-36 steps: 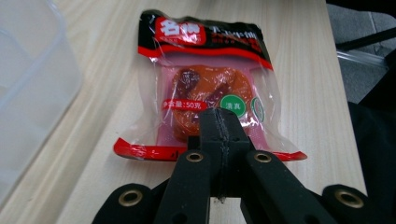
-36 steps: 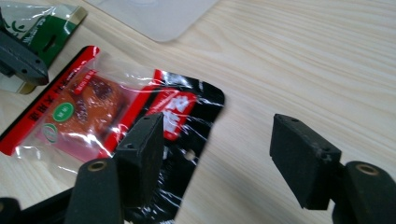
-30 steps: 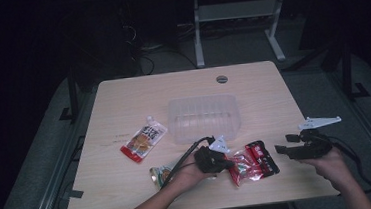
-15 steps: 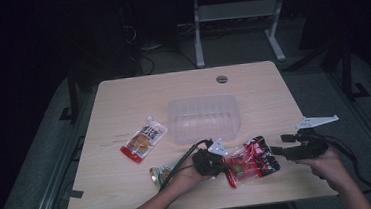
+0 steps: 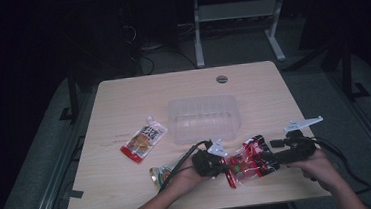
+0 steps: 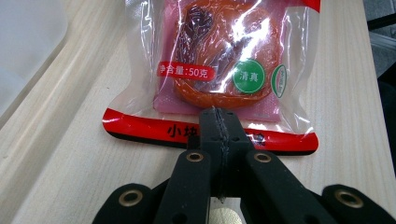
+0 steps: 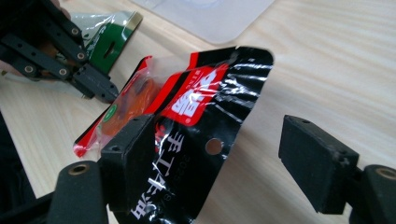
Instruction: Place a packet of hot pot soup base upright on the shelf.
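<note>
Step in hand: a two-gripper handling of the red-and-black snack packet [image 5: 250,162], which sits just in front of the clear plastic tray [image 5: 203,118], toward your side of the table.

Your left gripper [image 6: 218,122] has its jaws clamped together on the packet's red bottom seal. Your right gripper [image 7: 219,161] has just been opening its jaws; they now stand wide, the packet's black header end lying between them and up against one pad (the other pad stands well off it, so no grip there).

Next move, as I judge it: bring the right jaws in on the header strip near the hang hole, then lift with both and carry it to the tray.

Room: bare tabletop [image 5: 123,102] around the tray. A second sachet [image 5: 143,140] lies left of the tray, a green-edged packet [image 5: 161,174] beside your left hand. The table's right edge is near your right gripper.
</note>
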A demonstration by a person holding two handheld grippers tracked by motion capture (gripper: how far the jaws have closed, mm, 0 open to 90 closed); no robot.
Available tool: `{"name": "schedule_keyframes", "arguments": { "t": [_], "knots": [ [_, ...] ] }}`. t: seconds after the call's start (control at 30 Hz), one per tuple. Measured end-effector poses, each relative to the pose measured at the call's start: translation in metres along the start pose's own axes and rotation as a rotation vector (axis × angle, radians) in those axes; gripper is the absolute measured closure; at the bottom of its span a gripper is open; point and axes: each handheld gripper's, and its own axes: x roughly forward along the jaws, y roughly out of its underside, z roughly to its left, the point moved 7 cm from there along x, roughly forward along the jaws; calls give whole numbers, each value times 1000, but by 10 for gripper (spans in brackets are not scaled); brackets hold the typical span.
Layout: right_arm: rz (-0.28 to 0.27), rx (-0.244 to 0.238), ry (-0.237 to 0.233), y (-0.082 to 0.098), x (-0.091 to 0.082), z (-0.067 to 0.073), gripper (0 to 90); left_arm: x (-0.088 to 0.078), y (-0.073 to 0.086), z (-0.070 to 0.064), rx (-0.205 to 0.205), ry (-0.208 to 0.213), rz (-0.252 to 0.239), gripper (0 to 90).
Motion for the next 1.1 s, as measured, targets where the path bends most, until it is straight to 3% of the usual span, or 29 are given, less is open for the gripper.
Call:
{"name": "schedule_keyframes", "arguments": {
  "t": [0.27,0.3,0.37,0.4,0.43,0.5,0.77,0.8,1.1],
  "knots": [
    [20,7,-92,3,7,6,374,0,0,0,-7,-3,-5,899],
    [23,3,-109,3,7,8,424,0,0,0,-9,-3,-4,900],
    [25,0,-113,3,8,9,445,0,0,0,-10,-2,-4,899],
    [15,-4,-124,2,6,10,524,0,0,0,-10,-2,-2,899],
    [15,-4,-124,2,6,10,524,0,0,0,-14,-1,-5,899],
    [-3,-19,-128,0,4,11,623,0,0,0,-13,1,-7,899],
    [0,-55,-154,-1,7,16,774,0,0,1,-19,4,-9,900],
    [-7,-61,-162,-2,7,17,830,0,0,1,-21,4,-9,900],
    [-15,-115,-186,-4,6,19,897,0,1,2,-39,19,-11,900]
  ]
}}
